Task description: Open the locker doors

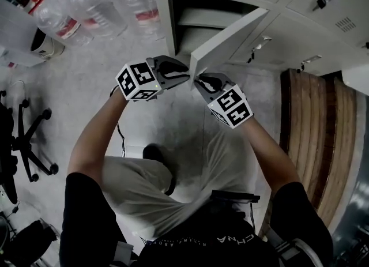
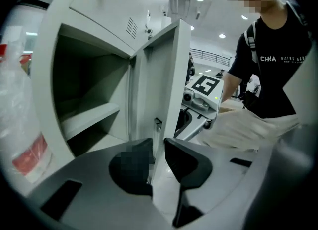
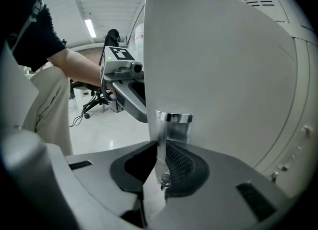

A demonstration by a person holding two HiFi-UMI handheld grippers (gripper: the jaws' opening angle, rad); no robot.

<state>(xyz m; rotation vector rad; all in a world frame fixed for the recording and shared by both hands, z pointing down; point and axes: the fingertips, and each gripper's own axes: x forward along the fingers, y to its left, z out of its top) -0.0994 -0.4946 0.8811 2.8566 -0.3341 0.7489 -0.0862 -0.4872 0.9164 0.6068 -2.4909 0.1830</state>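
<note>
The grey locker door (image 1: pixel 225 44) stands swung out from its open compartment (image 1: pixel 196 15), with both grippers at its free edge. My left gripper (image 1: pixel 185 77) is on the inner side. In the left gripper view its jaws (image 2: pixel 158 147) straddle the door's edge (image 2: pixel 159 75) with a gap at the right pad, so it is open. My right gripper (image 1: pixel 199 80) comes from the outer side. In the right gripper view it (image 3: pixel 161 149) is shut on the chrome handle (image 3: pixel 174 123) of the door (image 3: pixel 218 65), with a small key hanging below.
Closed locker doors (image 1: pixel 300 35) with handles and keys lie to the right. A wooden bench (image 1: pixel 314 133) stands at the right and large water bottles (image 1: pixel 98 6) at the upper left. An office chair (image 1: pixel 23 139) is at the far left. A shelf (image 2: pixel 89 117) is inside the open locker.
</note>
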